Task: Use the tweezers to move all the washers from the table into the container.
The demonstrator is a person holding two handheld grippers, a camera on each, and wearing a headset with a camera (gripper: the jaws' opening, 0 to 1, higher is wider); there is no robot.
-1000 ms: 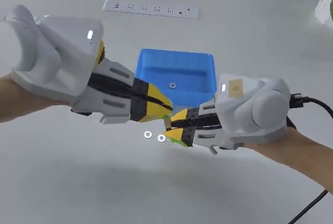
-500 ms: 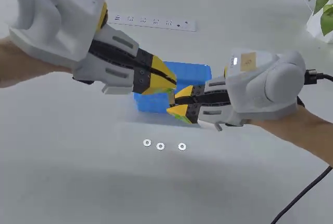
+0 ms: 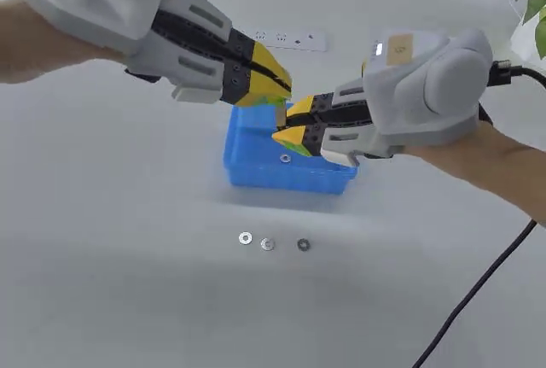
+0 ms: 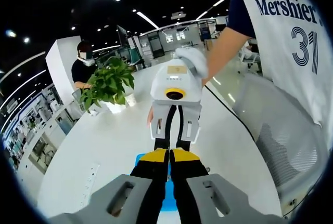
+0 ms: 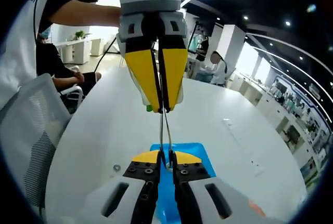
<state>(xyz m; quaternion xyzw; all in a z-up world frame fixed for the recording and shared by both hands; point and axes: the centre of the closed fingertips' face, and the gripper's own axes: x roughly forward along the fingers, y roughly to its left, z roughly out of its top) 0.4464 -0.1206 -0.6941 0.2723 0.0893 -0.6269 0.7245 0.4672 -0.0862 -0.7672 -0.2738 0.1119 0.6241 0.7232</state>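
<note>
Blue container (image 3: 243,167) sits on the white worktop (image 3: 128,291), and I see one washer (image 3: 285,159) lying on its floor. Three more washers (image 3: 268,244) lie in a short row on the worktop on my side of the container, near it but apart from its wall. I hold both tools over the container, tips facing and almost meeting. In the right gripper view, thin steel tweezers (image 5: 163,130) run straight from one set of jaws to the other. My right hand-held gripper (image 3: 286,131) has its jaws pressed onto the tweezers' near end, right above the container. My left hand-held gripper (image 3: 277,90) comes in from the other side, a little higher, its yellow jaws squeezed narrow around the tweezers' other end. In its own view the jaws lie pressed together. Whether the tweezers carry a washer I cannot tell. Beyond the container lies a power strip (image 3: 290,40). A black cable (image 3: 486,283) trails from my right tool.
</note>
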